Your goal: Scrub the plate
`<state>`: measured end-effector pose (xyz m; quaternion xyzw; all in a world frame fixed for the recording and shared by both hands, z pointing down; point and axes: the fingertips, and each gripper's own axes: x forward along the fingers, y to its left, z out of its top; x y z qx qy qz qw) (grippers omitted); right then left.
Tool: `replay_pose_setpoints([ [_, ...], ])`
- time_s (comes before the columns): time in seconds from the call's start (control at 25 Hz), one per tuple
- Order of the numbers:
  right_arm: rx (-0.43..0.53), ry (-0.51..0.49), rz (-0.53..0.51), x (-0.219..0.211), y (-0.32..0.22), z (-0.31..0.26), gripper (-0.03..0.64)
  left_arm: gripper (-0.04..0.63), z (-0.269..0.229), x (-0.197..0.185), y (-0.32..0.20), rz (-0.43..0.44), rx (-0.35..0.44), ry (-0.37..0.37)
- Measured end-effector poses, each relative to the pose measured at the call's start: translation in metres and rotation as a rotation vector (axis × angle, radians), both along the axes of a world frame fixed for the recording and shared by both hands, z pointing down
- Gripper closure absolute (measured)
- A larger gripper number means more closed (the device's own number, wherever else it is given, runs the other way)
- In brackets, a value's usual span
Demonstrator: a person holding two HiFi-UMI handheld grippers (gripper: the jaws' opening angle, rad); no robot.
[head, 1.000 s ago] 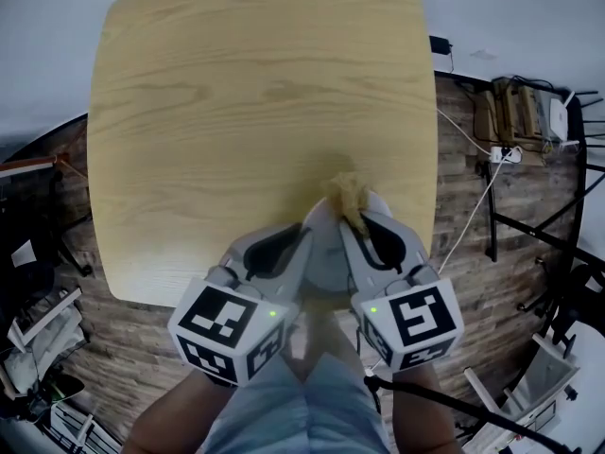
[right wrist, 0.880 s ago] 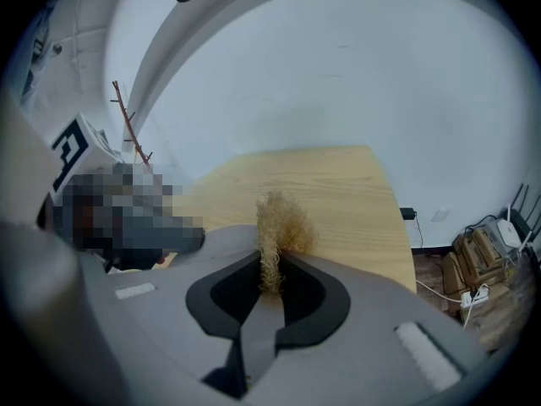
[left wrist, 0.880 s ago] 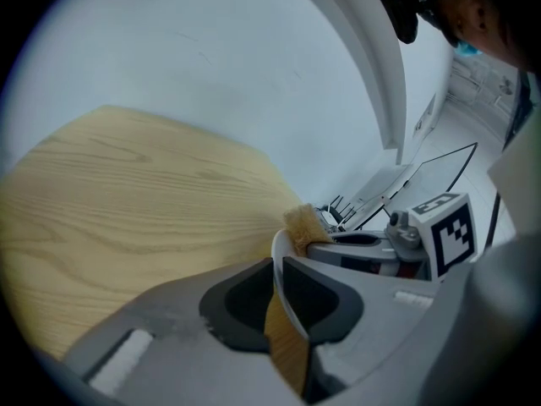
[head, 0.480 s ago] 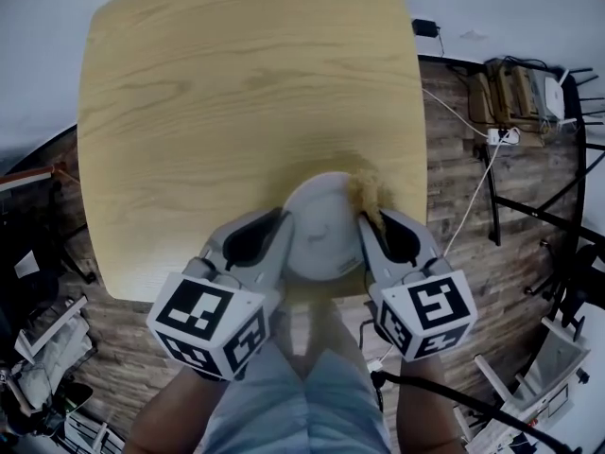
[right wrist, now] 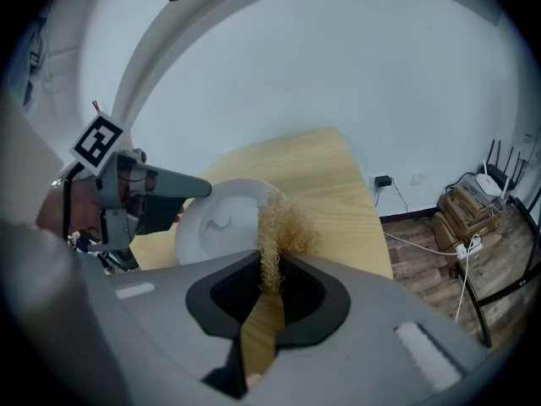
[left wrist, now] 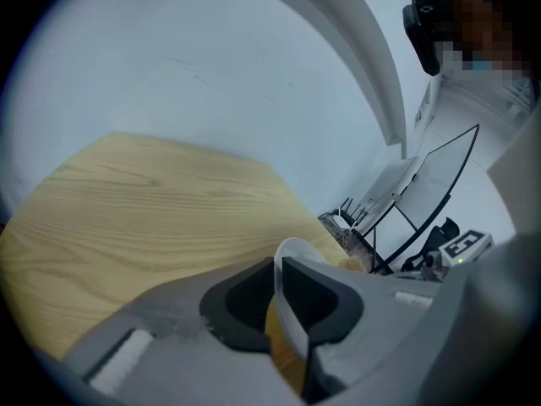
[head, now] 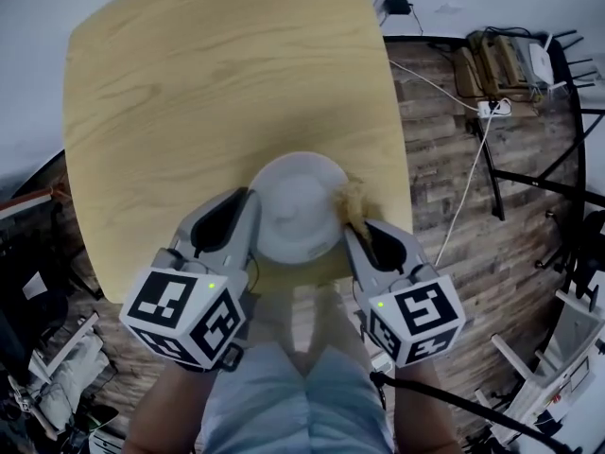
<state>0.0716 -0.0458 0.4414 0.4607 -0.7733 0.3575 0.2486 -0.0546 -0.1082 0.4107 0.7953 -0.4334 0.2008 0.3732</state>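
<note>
Wood table (head: 208, 93) beneath held plate (head: 295, 206); plank floor (head: 425, 130), wht wall (right wrist: 338, 57).

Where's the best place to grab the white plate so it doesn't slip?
The thin rim on its near left side, coming in from the left. The plate is round and shallow, so only its edge fits between jaws; the left gripper is shut there. The scrubber in the right gripper is at the right side.

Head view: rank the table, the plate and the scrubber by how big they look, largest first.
1. table: by far the largest.
2. plate: clearly smaller, and its near edge is partly hidden.
3. scrubber: smallest, a tan tuft at the plate's right rim.
</note>
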Motion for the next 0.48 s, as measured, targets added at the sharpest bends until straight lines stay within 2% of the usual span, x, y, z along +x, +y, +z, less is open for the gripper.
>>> replay_pose_setpoints([
  [0.24, -0.030, -0.037, -0.041, -0.018, 0.031, -0.001, 0.572, 0.540, -0.002, 0.000, -0.003, -0.014, 0.021, -0.031],
  [0.48, -0.053, -0.122, -0.129, -0.059, 0.051, -0.009, 0.572, 0.540, -0.004, 0.003, -0.001, -0.029, 0.030, -0.046],
])
